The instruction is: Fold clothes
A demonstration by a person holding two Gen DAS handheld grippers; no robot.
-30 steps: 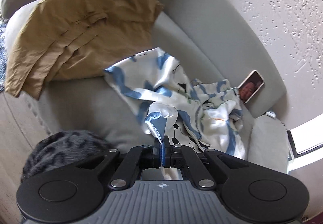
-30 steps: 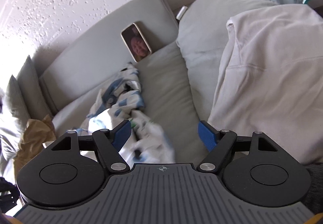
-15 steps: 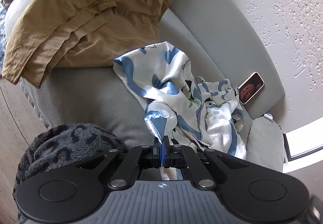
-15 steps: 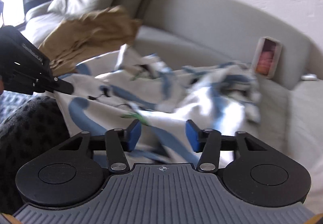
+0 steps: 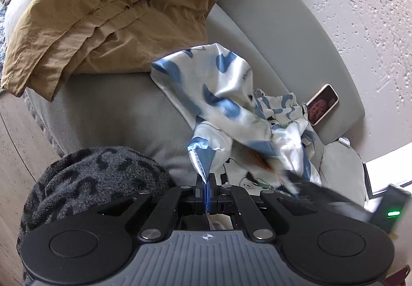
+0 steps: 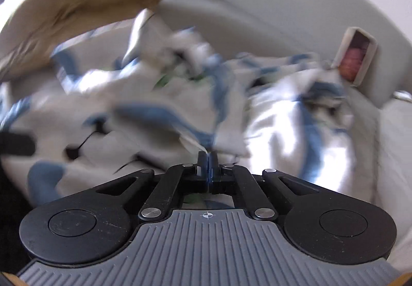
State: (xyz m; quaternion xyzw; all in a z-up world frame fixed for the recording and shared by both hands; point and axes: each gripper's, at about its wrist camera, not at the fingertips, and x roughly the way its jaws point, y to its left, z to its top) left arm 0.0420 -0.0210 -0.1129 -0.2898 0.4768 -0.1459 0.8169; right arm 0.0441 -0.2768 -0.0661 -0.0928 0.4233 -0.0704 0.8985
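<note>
On the grey sofa [image 5: 123,116], mid-seat: blue-and-white garment [image 5: 231,95], crumpled, part lifted, rest heaped toward the backrest. Tan cloth [image 5: 108,15] piled on the cushion at the left, touching the garment's far edge. Phone [image 5: 322,104] propped against the backrest, just beside the heap. Dark spotted fleece [image 5: 85,183] near the left gripper's base, apart from the garment.

Left gripper [image 5: 206,184]: jaws pressed together, pinching a blue-edged corner or hem; fabric rising from it in a taut twisted ridge. Right gripper [image 6: 208,161]: jaws also pressed together, a thin fold of the same garment [image 6: 159,111] caught at the tips.

Handling, by judgement: satin-like sheen, so light, limp, slippery; no stiffness, sags between holds, likely to slide out of a shallow pinch. Best taken at hems or corners, deep in the jaws, then spread apart to tension an edge before laying flat. Twist at the left hold probably needs shaking out first. Folding itself not yet started.

Views: left wrist sharp, shows the pinched corner, sofa front, floor, fleece, and a blurred dark body with a green light at lower right, likely the right gripper. Right wrist heavily blurred; shows the broad white spread of the garment nearer the phone [image 6: 356,57], plus a dark bar at far left, possibly the left gripper, cannot tell. Exact spot of the right hold unclear.
</note>
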